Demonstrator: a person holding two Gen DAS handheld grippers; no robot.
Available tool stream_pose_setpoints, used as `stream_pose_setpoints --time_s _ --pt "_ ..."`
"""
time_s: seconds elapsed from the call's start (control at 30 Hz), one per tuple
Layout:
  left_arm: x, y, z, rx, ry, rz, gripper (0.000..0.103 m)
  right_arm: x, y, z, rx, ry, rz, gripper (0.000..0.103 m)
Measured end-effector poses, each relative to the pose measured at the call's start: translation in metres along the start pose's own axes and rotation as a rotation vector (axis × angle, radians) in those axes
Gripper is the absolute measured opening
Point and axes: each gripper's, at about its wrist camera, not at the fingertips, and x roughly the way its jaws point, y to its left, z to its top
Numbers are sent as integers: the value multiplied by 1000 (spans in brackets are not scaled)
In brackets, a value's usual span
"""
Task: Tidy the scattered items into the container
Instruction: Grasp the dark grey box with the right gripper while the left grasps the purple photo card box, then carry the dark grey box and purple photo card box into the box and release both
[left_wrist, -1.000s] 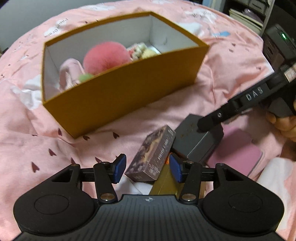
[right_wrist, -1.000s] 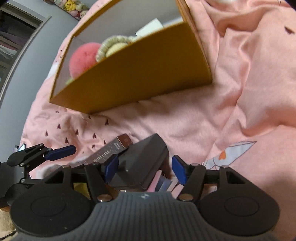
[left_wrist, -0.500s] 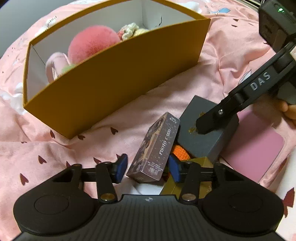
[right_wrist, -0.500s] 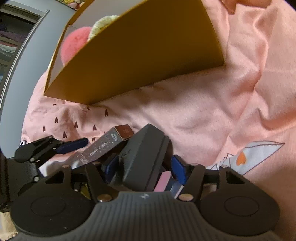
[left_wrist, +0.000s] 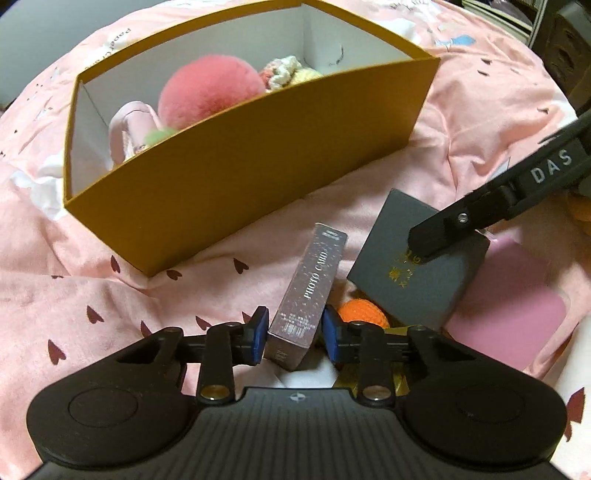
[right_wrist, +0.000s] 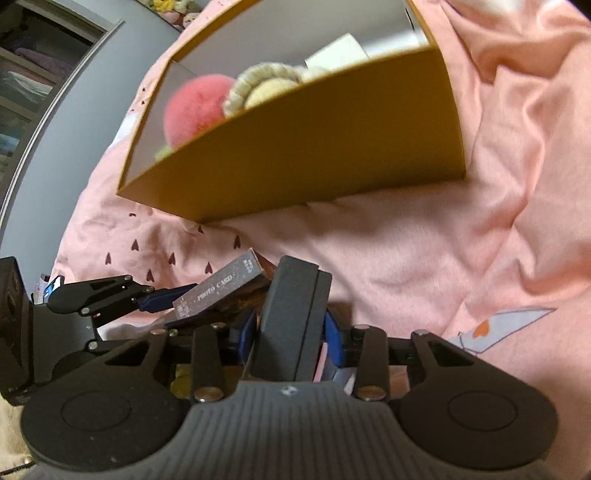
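Left tongs (left_wrist: 294, 340) seemingly clamp the glittery "PHOTO CARD" box (left_wrist: 308, 295); right tongs (right_wrist: 290, 336) grip the dark grey box (right_wrist: 291, 317).

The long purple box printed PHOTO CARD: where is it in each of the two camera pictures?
Left wrist view: the long purple PHOTO CARD box stands bottom centre, between the left gripper pads.
Right wrist view: same box lies left of centre, beside the dark grey box.
Shared landmark: the mustard-yellow cardboard container.

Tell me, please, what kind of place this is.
Probably a bedroom: everything lies on a soft, rumpled pink sheet with small hearts, as on a bed. Shelves with folded cloth stand behind, and plush toys sit at the top edge.
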Motion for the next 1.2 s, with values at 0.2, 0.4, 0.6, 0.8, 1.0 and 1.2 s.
stream_pose_setpoints --time_s 0.2,0.4,0.6,0.8,1.0,1.2 --pt "-8 6 1 -57 -26 -19 28 -19 8 4 -38 -69 8 38" --pt "-23 16 4 -144 -66 -58 26 -40 20 9 -92 -135 1 38" --pt "-54 18 10 -169 -138 -106 26 -59 33 14 -134 -188 2 38" --pt "-94 27 25 -194 -240 -134 26 -93 51 26 -189 -267 47 38" --pt "-122 42 50 -221 -346 -105 26 -118 75 49 -268 -372 34 38" --pt "-125 57 84 -197 -403 -7 26 -111 89 85 -330 -417 22 38"
